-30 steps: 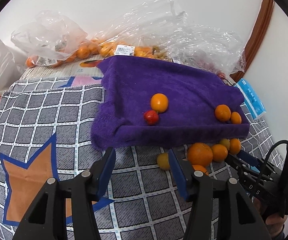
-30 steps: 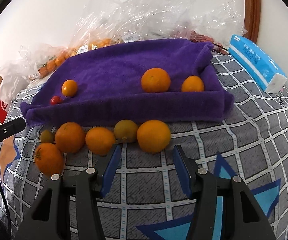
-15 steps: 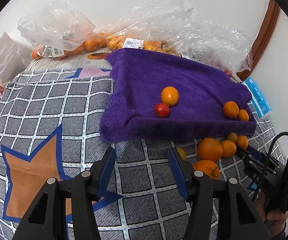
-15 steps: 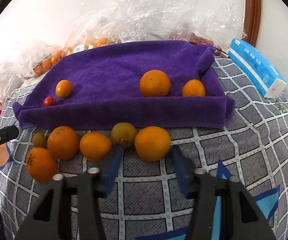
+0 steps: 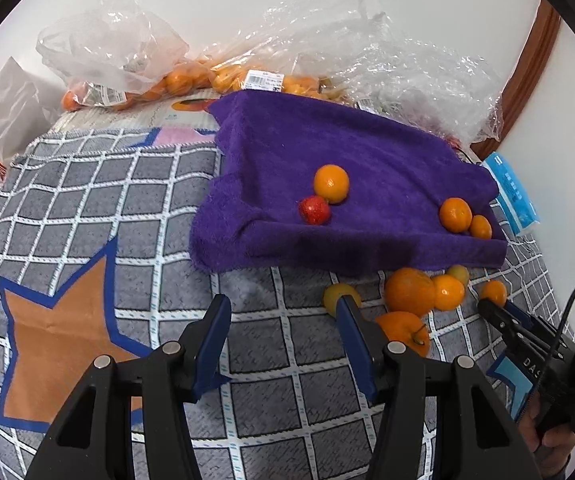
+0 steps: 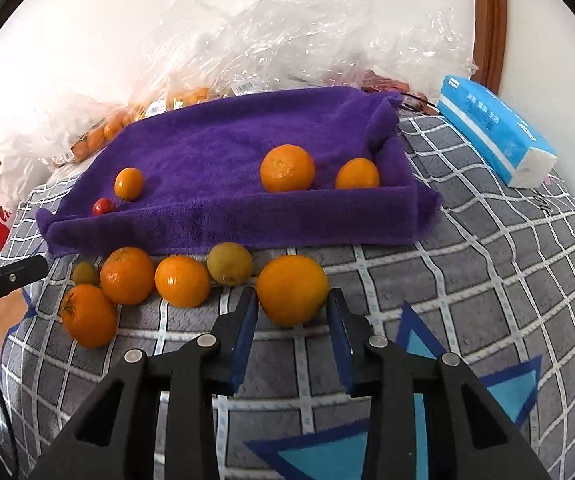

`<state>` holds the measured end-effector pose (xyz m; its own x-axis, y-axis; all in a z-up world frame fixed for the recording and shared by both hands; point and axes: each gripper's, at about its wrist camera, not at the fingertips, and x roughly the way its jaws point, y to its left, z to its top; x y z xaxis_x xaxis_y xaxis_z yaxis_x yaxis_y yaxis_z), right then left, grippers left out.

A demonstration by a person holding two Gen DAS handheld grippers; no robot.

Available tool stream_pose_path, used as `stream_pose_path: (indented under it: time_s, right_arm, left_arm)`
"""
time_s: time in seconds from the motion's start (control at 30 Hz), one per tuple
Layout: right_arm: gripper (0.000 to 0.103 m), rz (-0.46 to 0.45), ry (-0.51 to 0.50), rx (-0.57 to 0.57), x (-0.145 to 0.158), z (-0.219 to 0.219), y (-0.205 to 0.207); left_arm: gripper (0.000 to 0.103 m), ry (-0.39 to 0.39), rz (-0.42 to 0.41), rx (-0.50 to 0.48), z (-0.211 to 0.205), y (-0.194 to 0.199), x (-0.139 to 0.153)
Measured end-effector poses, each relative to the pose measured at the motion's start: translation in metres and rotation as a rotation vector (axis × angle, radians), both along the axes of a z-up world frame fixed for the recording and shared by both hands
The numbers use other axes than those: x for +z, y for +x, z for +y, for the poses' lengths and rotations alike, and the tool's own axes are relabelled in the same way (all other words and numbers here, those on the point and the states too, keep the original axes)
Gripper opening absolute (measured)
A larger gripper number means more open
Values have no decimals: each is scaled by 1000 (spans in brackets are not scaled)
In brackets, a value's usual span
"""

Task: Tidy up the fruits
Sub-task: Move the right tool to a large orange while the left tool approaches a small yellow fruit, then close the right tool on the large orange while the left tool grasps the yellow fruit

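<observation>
Right gripper jaws wide, straddling the orange before the purple towel; centre, then squeeze gently. Left gripper jaws wide, empty.

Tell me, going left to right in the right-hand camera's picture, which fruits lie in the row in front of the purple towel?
Small greenish fruit → orange with a stem → orange → orange → yellow-green fruit → large orange, which sits between the tips of the right gripper.
</observation>
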<state>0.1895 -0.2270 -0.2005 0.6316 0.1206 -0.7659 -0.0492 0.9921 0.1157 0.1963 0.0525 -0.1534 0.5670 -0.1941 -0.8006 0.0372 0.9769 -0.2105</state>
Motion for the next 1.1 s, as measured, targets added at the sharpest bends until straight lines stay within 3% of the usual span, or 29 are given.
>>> stream_pose_path:
  time_s: [0.13, 0.27, 0.47, 0.67, 0.73, 0.8, 0.93, 1.1]
  right_arm:
    - [35, -2, 14, 8, 0, -6, -11]
    - [35, 20, 15, 27, -7, -8, -13]
    - [36, 3, 12, 42, -7, -9, -16]
    - [36, -13, 5, 44, -8, -7, -16]
    - [36, -16, -7, 46, -8, -5, -16]
    - [36, -17, -14, 44, -8, -4, -15]
    - [36, -14, -21, 40, -7, -1, -12]
    - [36, -12, -39, 48, -8, 3, -11]
  left_arm:
    - [53, -39, 0, -28, -4, -4, -5]
    - [53, 8, -1, -50, -17, -2, -13]
    - [51, 15, -14, -73, -27, 8, -19]
    - [35, -25, -33, -86, -30, 15, -22]
    - [25, -50, -44, -92, -31, 14, -23]
    - [25, -63, -45, -89, -31, 12, -24]
    - [24, -25, -36, -75, -27, 8, -21]
    - [25, 95, -63, -51, -20, -2, -20]
